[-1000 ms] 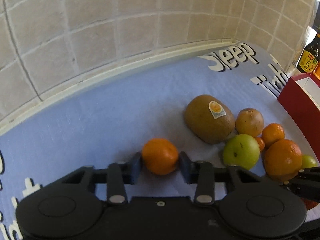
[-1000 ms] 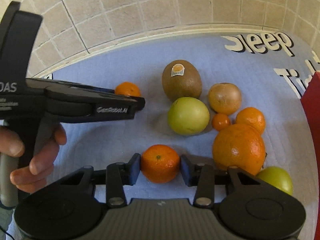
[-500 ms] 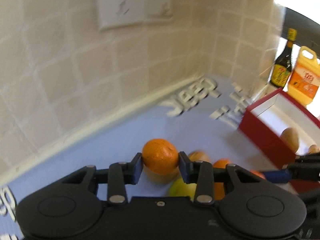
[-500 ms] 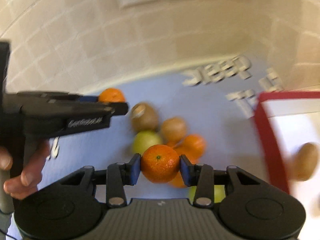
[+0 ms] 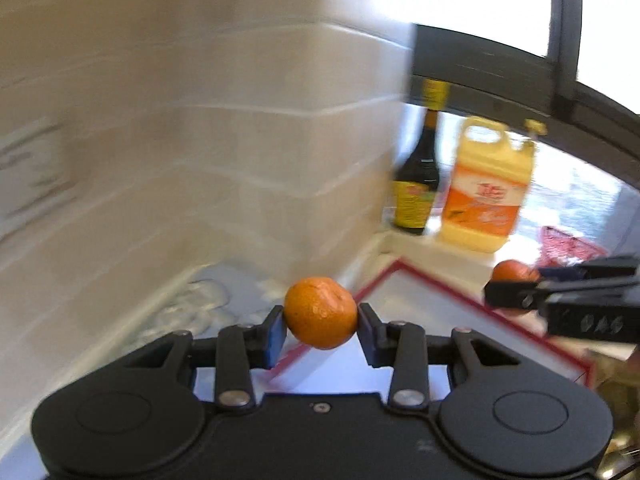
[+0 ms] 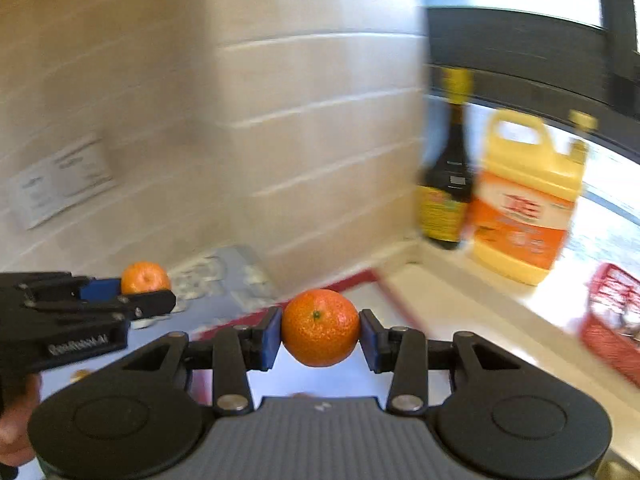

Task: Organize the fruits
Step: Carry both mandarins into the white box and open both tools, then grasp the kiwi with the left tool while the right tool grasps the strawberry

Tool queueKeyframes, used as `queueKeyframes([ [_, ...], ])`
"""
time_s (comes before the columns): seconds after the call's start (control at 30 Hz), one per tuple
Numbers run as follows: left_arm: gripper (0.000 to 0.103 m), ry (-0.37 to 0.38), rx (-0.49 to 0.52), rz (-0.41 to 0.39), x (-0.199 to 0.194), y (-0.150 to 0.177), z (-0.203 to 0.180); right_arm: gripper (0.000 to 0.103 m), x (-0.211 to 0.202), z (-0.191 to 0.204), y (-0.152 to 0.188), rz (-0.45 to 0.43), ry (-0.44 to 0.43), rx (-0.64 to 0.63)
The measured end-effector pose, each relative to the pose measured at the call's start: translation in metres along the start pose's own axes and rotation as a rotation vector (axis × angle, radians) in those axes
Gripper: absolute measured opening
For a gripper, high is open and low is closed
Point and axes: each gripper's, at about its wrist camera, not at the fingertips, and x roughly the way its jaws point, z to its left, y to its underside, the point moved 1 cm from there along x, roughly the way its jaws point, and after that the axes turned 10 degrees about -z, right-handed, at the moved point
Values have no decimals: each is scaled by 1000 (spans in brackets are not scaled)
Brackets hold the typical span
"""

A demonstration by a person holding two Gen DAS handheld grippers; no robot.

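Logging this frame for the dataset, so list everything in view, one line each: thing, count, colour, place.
mandarins: 2, orange, one held in the left gripper, one held in the right gripper
box: 1, red rim with white inside, on the counter below both grippers
mat: 1, pale blue with white lettering, along the wall base
sauce bottle: 1, dark with yellow label, in the counter corner
jug: 1, yellow with orange label, right of the sauce bottle
basket: 1, red, far right edge
tiled wall: beige, behind everything
wall plate: 1, white, on the wall at left, blurred
left gripper: black, blue fingers, shut on a mandarin
right gripper: black, blue fingers, shut on a mandarin
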Motion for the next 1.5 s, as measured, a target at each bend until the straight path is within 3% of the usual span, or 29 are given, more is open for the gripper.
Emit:
queueKeyframes([
  [0.1,45,99,-24,81,50,-2,-19,43,16,-31,9,46,61,34],
  [0.2,45,153,-26,191,94,12,-38,43,39,-50,29,124,79,78],
  [0.47,45,160,-28,367,153,54,-56,43,79,-56,74,266,88,106],
  [0.87,47,154,-17,392,163,63,-57,44,94,-48,96,332,113,67],
  [0.9,49,154,-13,391,164,63,-58,44,94,-47,96,332,116,62],
  [0.93,62,152,-11,392,162,62,-58,45,93,-47,95,333,117,57],
  [0.97,70,152,-7,387,159,61,-58,45,93,-46,94,337,115,50],
  [1.13,72,161,4,307,121,37,-47,47,77,-37,80,292,119,13],
  [1.3,75,134,-28,178,40,-5,-10,47,41,-17,47,193,67,-1],
  [1.4,79,66,-39,94,-24,-21,24,49,15,5,26,126,0,-27],
  [1.5,79,-61,-58,57,-82,-22,61,51,-11,39,12,76,-106,-67],
])
